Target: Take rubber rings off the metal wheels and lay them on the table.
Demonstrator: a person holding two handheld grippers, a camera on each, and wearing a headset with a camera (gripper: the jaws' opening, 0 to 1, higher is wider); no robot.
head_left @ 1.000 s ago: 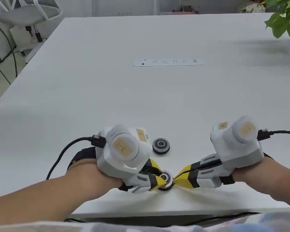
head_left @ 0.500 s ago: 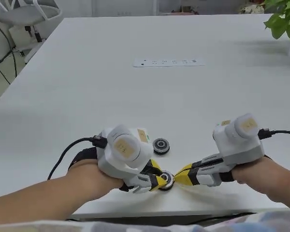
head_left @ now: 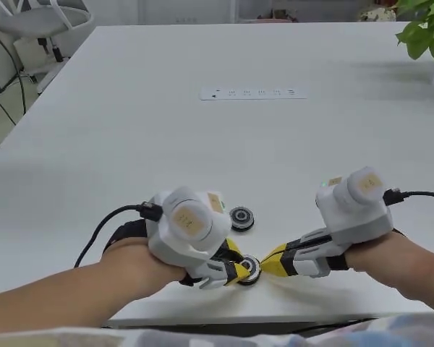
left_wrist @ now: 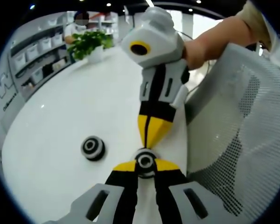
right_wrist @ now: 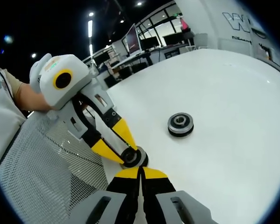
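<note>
Left tool (head_left: 235, 270) is clamped on a small metal wheel (head_left: 248, 267) at the near edge of the white desk (head_left: 202, 144), just above the surface. One yellow jaw tip sits on each side of the wheel. The wheel's round face and hub are turned up toward the head view, so the axle points roughly up; exact tilt unclear.

Right tool (head_left: 265, 266) comes in from the opposite side. Its jaws are squeezed nearly together and the tips touch the wheel's rim. Can't tell if they pinch anything.

In the left gripper view the two tools line up nose to nose across the wheel.

A second wheel (head_left: 241, 217) lies flat on the desk just beyond, axle up, with a black rubber ring (right_wrist: 180, 133) around it, apart from both tools.

A power strip (head_left: 253, 93) lies far back at mid-desk and a plant (head_left: 423, 29) is at the far right corner.
</note>
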